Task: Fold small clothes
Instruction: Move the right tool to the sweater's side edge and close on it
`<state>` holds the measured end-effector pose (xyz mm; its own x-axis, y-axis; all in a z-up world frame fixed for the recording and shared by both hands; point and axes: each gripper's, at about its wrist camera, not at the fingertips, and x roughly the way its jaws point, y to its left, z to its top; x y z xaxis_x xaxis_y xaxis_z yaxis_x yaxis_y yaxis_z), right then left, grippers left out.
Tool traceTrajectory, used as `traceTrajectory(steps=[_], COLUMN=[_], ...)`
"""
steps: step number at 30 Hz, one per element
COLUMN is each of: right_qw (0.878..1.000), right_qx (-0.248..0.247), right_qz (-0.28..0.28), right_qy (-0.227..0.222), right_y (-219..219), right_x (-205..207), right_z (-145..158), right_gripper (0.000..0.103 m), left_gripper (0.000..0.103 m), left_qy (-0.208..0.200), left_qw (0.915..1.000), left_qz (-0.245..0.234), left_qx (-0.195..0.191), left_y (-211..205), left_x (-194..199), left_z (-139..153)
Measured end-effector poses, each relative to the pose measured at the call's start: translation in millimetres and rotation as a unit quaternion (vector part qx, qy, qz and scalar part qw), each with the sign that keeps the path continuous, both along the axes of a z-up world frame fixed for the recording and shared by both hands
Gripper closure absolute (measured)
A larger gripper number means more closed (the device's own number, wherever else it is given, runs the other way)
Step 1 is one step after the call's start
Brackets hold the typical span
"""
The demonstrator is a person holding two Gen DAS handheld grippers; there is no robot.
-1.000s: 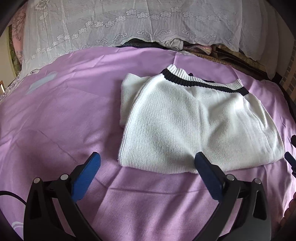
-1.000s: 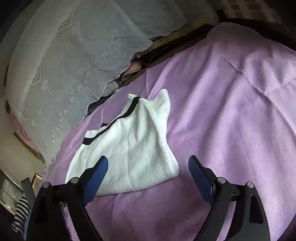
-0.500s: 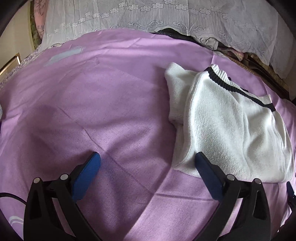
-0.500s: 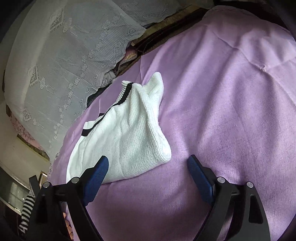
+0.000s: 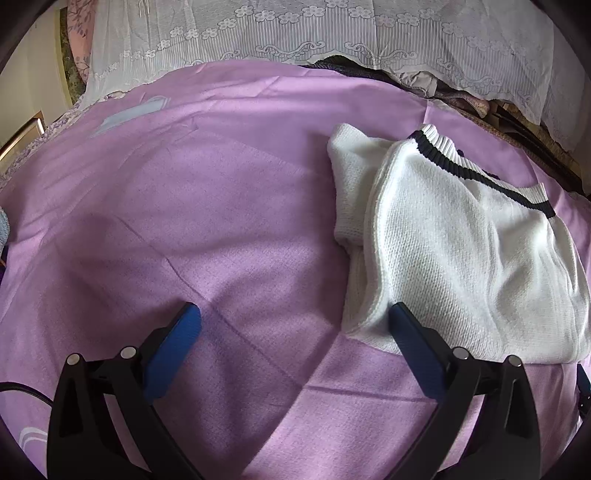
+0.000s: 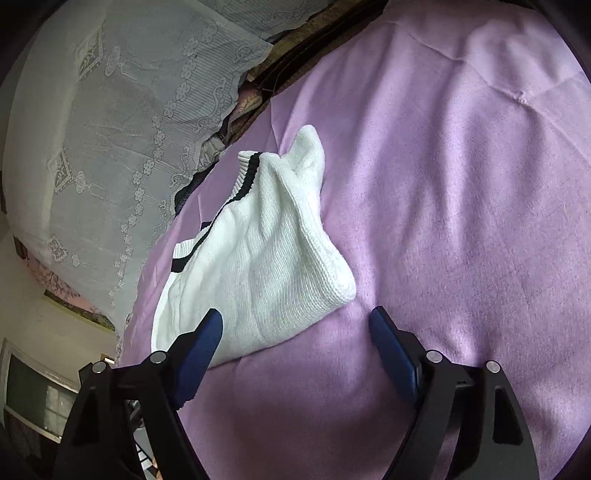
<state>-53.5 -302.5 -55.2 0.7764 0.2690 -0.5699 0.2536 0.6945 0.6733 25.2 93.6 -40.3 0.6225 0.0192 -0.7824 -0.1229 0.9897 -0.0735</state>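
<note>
A small white knit sweater with a black-striped collar lies folded on the purple bedspread, one sleeve tucked under its left side. My left gripper is open just above the spread. Its right finger overlaps the sweater's near left corner and its left finger is over bare cloth. In the right wrist view the sweater lies just ahead. My right gripper is open with its jaws closing. The sweater's near right corner sits between the fingertips, but the pads do not press on it.
A white lace cover drapes over piled bedding at the far edge of the bed, with dark fabrics showing under it. A pale patch marks the spread at far left. Room furniture shows at the lower left of the right wrist view.
The left gripper swung leftward, so the sweater slid to the right of its view. The right gripper drew closer to the sweater's corner and its fingers narrowed slightly.
</note>
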Motion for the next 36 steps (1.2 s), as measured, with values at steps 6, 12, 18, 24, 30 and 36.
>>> traceTrajectory(steps=[6,12,18,24,30,36], right_qw=[0.998,0.999,0.999,0.997,0.997,0.996], right_qx=[-0.043,0.000,0.017,-0.010,0.024,0.034], right_qz=[-0.043,-0.030,-0.040,-0.066,-0.068,-0.065], right_qy=[-0.011,-0.042,-0.031,-0.030,-0.038,-0.040], right_y=[16.9,10.3,12.1,15.1,5.3,6.8], right_x=[31.4,9.0,11.7,34.8,30.3,29.8], right_z=[2.3,-3.2,-5.5,-6.7,-12.5,-12.9], right_gripper=[0.019,0.040,0.049,0.062,0.076,0.077], left_gripper=[0.004,0.004,0.004,0.004,0.004,0.004], left_qy=[0.000,0.000,0.000,-0.014,-0.051,-0.022], left_qw=[1.0000,1.0000,1.0000,0.9999,0.9972,0.9973], left_qz=[0.000,0.000,-0.001,-0.008,-0.031,-0.066], left_qx=[0.002,0.004,0.009,0.000,-0.046,-0.024], left_y=[-1.4,-1.0,-1.7,-3.8,-28.1,-102.8], left_x=[0.4,-0.1,0.8,-6.5,-6.7,42.0], left_z=[0.2,0.2,0.1,10.3,56.6,72.2])
